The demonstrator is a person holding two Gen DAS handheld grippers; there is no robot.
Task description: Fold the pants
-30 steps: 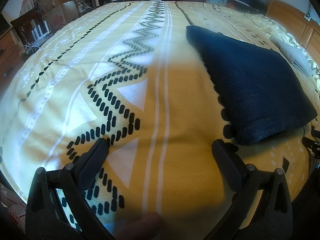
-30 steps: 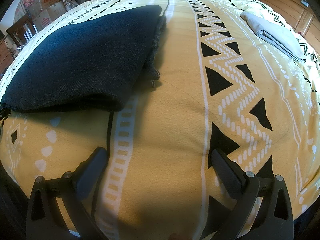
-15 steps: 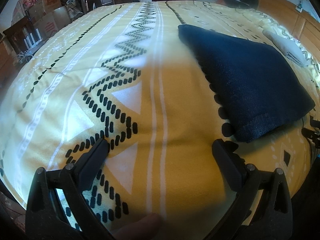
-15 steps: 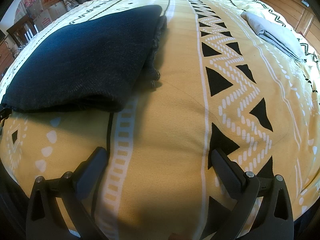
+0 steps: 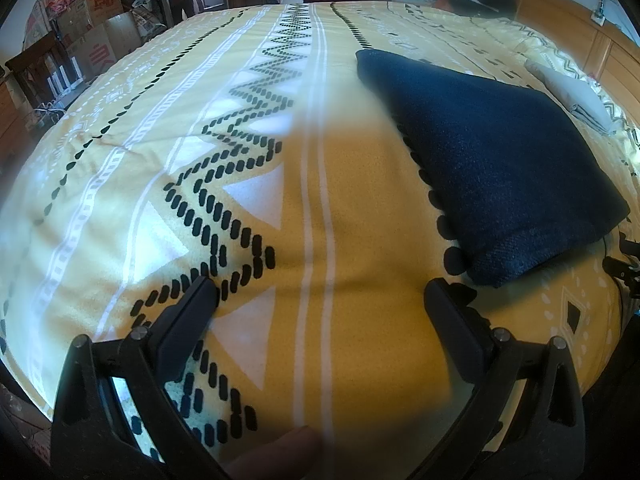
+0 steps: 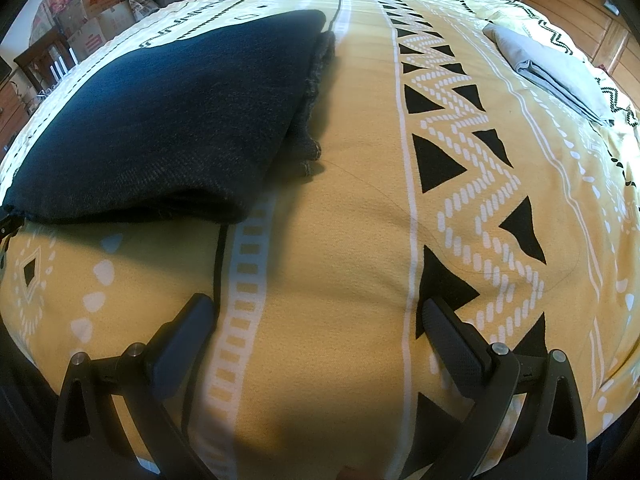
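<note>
The dark blue pants [image 6: 168, 120] lie folded on the yellow patterned bedspread [image 6: 340, 240]; your left gripper [image 5: 320, 292] and right gripper [image 6: 316, 308] hover apart from them, fingers spread wide, grasping nothing; folded grey cloth [image 6: 552, 72] lies well apart.

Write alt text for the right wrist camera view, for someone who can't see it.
Folded dark blue pants lie on a yellow patterned bedspread, upper left of the view. The right tongs hang open and empty over bare bedspread in the foreground, apart from the pants. A folded grey cloth rests far right, near a wooden headboard.
</note>
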